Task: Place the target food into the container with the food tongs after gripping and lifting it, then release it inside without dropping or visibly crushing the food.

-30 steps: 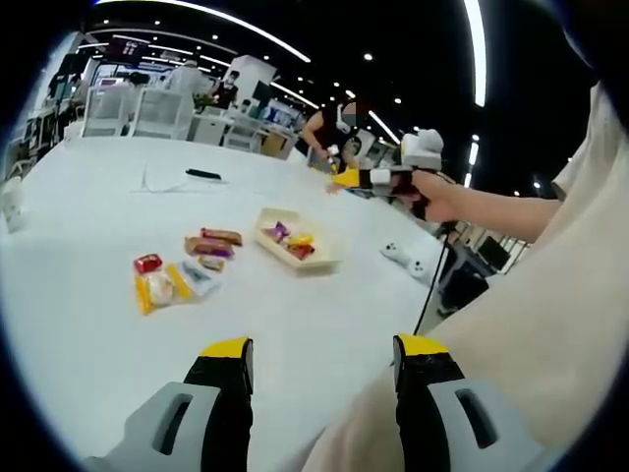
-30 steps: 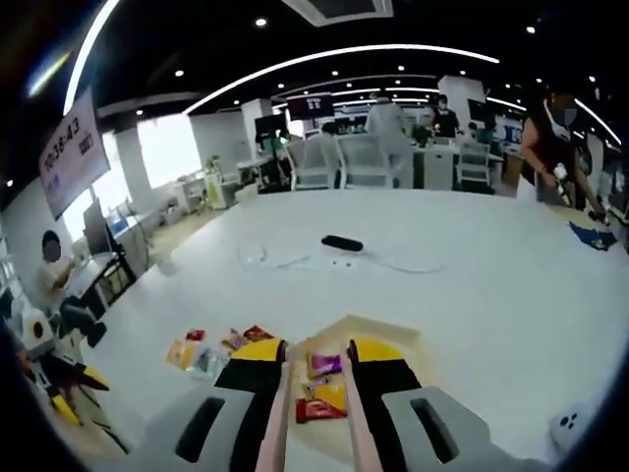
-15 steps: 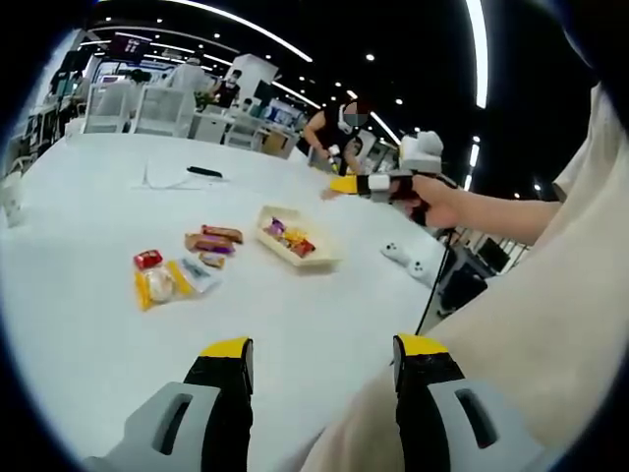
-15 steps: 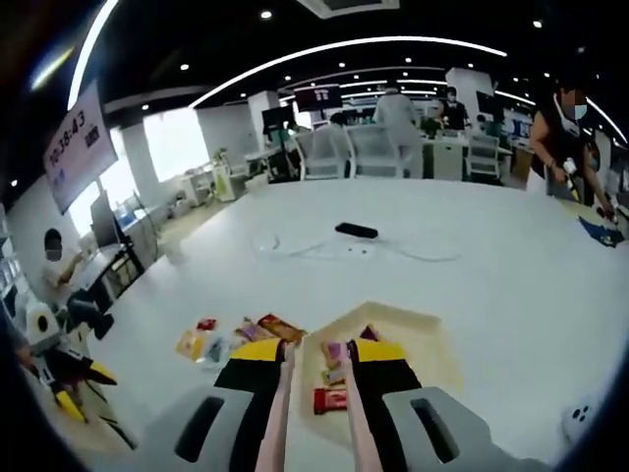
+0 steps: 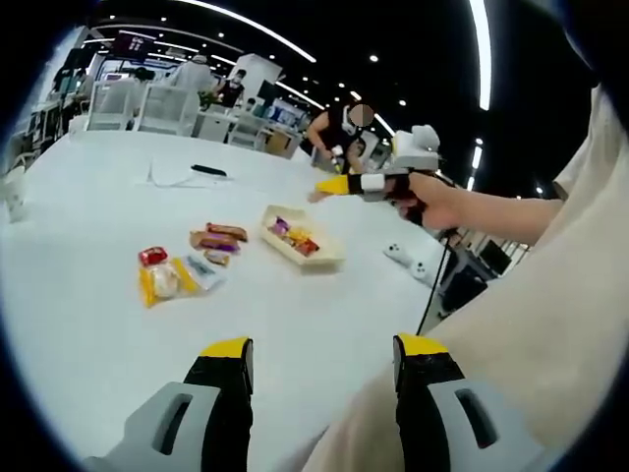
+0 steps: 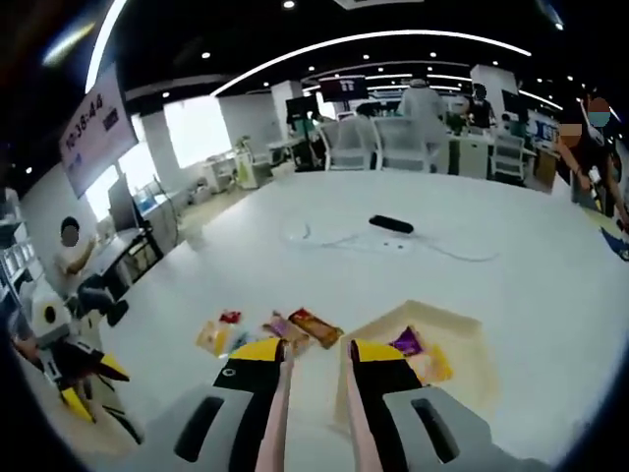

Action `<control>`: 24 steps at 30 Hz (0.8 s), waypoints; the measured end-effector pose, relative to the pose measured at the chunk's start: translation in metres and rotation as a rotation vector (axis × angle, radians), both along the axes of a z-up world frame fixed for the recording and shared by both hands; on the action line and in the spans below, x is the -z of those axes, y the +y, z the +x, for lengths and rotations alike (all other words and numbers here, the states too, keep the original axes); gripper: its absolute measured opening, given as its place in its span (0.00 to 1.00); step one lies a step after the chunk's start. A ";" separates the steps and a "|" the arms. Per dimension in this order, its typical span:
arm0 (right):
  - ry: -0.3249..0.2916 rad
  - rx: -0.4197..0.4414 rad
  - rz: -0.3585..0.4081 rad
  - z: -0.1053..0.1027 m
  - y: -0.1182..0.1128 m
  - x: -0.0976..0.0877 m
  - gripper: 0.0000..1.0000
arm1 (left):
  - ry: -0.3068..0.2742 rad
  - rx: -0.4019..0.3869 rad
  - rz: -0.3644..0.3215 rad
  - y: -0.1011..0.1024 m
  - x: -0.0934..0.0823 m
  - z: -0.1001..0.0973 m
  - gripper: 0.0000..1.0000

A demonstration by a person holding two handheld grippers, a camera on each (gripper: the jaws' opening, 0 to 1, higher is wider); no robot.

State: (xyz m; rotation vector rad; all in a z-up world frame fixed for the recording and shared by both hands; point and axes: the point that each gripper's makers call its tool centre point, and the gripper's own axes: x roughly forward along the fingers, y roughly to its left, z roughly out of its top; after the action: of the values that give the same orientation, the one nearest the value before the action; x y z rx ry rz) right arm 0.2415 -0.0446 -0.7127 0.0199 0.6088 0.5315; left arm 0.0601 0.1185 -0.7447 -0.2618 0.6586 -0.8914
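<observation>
Compared with a second ago, the right claw [image 5: 329, 185] has swung leftward: in the left gripper view it now hangs above and past the far end of the container [image 5: 300, 239], and in the right gripper view the container [image 6: 462, 339] has slid off to the right, so the tongs now aim at the gap between the loose snacks and the tray. The left claw hasn't budged.

Going left to right across the bench [image 5: 88, 324] in the left gripper view: first the loose pile of wrapped snacks [image 5: 187, 264], a red one, a yellow pack, some brownish bars, all lying flat and close together. Just right of them sits the shallow cardboard-looking container with a few colourful packets already inside. Well off to the right a small white controller-looking thing [image 5: 405, 259] rests near the bench edge.

My read on handling: these are light, crinkly wrapped sweets, so slippery film outside and probably something soft or crumbly inside. I'd pinch one across its middle, on the narrow side, with gentle pressure, since grabbing a sealed end would likely let it swing and slip.

Claws: the left claw [image 5: 319, 369] is spread wide, holding nothing, hovering low over the bench near the person's clothing. The right claw [image 6: 315, 356] is pressed in on the pinkish food tongs [image 6: 316, 413], whose two arms run forward between the jaws with a narrow gap between them. The tong tips aren't clear enough for me to tell whether they carry anything.
</observation>
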 end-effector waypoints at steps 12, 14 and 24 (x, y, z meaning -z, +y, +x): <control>0.028 -0.081 0.011 -0.001 0.030 0.008 0.27 | 0.009 -0.015 -0.005 0.003 0.002 0.003 0.57; 0.033 -0.094 0.009 0.000 0.033 0.011 0.27 | 0.010 -0.016 -0.004 0.004 0.003 0.004 0.57; 0.060 -0.154 -0.013 0.003 0.051 0.025 0.27 | 0.017 -0.022 -0.005 0.008 0.004 0.009 0.57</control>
State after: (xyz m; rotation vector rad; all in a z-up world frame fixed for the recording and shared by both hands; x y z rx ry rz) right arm 0.2447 0.0069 -0.7378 -0.0240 0.6763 0.6779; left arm 0.0689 0.1265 -0.7490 -0.2812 0.6682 -0.8711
